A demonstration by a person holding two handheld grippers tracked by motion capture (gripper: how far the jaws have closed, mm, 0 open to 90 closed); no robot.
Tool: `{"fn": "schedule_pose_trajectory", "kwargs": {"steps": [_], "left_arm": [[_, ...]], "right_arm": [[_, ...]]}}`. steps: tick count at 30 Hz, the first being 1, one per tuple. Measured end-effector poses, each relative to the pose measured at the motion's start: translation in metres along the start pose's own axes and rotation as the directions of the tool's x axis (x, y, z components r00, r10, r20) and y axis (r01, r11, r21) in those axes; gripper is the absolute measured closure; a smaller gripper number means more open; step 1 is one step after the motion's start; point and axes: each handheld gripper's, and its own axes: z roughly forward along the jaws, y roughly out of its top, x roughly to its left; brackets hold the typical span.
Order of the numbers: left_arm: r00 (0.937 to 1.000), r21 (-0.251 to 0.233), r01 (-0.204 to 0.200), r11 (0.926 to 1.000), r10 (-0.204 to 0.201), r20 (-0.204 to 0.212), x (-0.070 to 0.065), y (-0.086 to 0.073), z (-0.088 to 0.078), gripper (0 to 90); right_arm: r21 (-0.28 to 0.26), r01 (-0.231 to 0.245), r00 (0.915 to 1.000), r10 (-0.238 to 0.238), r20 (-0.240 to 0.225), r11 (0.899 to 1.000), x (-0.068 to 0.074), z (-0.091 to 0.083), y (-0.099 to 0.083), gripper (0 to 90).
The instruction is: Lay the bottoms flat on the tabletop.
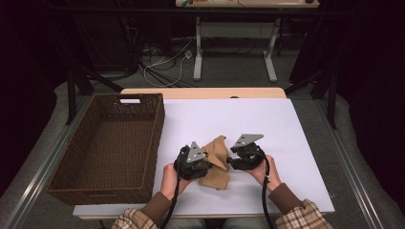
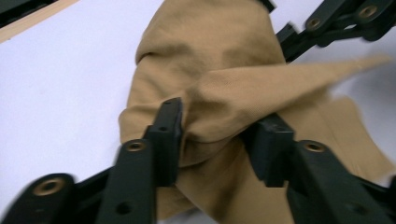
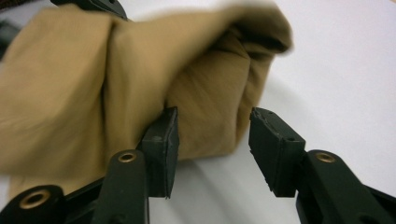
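Note:
A tan cloth (image 1: 218, 168) lies bunched on the white table top (image 1: 248, 119) near its front edge, between my two grippers. From the left, my left gripper (image 1: 209, 161) points into the cloth. In the left gripper view its jaws (image 2: 217, 135) stand apart with a loose fold of the cloth (image 2: 210, 60) bulging between them. The right gripper (image 1: 229, 162) comes in from the right. In the right gripper view its jaws (image 3: 212, 140) are open: the left pad (image 3: 161, 140) touches the cloth's (image 3: 93, 84) edge and the right pad is clear of it.
A deep brown wicker basket (image 1: 156, 138) stands along the table's left side, a hand's width from the left gripper. A wooden strip (image 1: 205, 92) runs along the table's far edge. Cables and white desk legs (image 1: 197, 57) are on the floor beyond.

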Motion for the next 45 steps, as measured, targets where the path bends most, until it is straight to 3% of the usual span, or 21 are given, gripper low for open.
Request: {"fn": "schedule_pose_trajectory", "kwargs": {"steps": [2,5,8,13,21,25,32,38,42,43,45], "left_arm": [[0.9999,0.016,0.0,0.9999,0.0,0.015,-0.001,0.002,-0.001,41.1],[0.9997,0.042,-0.02,0.9989,0.02,0.013,-0.003,0.002,0.001,38.2],[0.9994,0.056,-0.03,0.9979,0.029,0.018,-0.004,-0.001,0.005,43.8],[0.9999,0.044,-0.015,0.9989,0.015,0.004,0.0,-0.006,0.007,63.6],[0.9995,0.015,0.03,0.9994,-0.03,0.001,0.004,-0.009,0.008,80.5],[0.9992,0.0,0.041,0.9992,-0.041,-0.003,0.003,-0.008,0.006,82.3],[0.9987,-0.031,0.051,0.9982,-0.051,-0.008,0.003,-0.005,-0.005,82.5],[0.9963,-0.007,0.075,0.9971,-0.076,-0.04,0.006,-0.007,-0.004,82.0],[0.9962,0.0,0.073,0.9973,-0.073,-0.046,0.006,-0.007,-0.004,80.9],[0.9961,0.006,0.071,0.9974,-0.071,-0.053,0.005,-0.007,-0.004,80.3],[0.9958,0.011,0.071,0.9974,-0.07,-0.059,0.005,-0.007,-0.004,78.8]], "right_arm": [[-0.013,-0.005,0.9996,0.005,-0.028,1.0,0.003,0.003,0.003,46.0],[-0.014,-0.006,0.999,0.005,-0.045,1.0,0.006,0.008,0.007,41.5],[-0.005,-0.012,0.9962,0.011,-0.086,1.0,0.008,0.012,0.007,37.2],[0.026,-0.026,0.9932,0.029,-0.113,0.999,0.009,0.018,0.004,38.6],[0.031,-0.007,0.9982,0.008,-0.06,0.999,0.015,0.013,0.005,75.1],[0.034,0.005,0.9993,-0.003,-0.037,0.999,0.018,0.012,0.006,84.1],[0.035,0.016,0.9999,-0.016,-0.007,0.999,0.015,0.002,0.005,86.7],[0.01,0.011,0.9989,-0.012,0.046,1.0,0.003,-0.012,0.003,90.0],[-0.008,-0.012,0.9991,0.012,0.042,1.0,-0.002,-0.018,0.003,90.0],[-0.008,-0.012,0.9991,0.012,0.039,1.0,-0.001,-0.017,0.003,89.5],[-0.003,-0.008,0.9998,0.008,0.02,1.0,0.001,-0.014,0.003,78.1]]}}
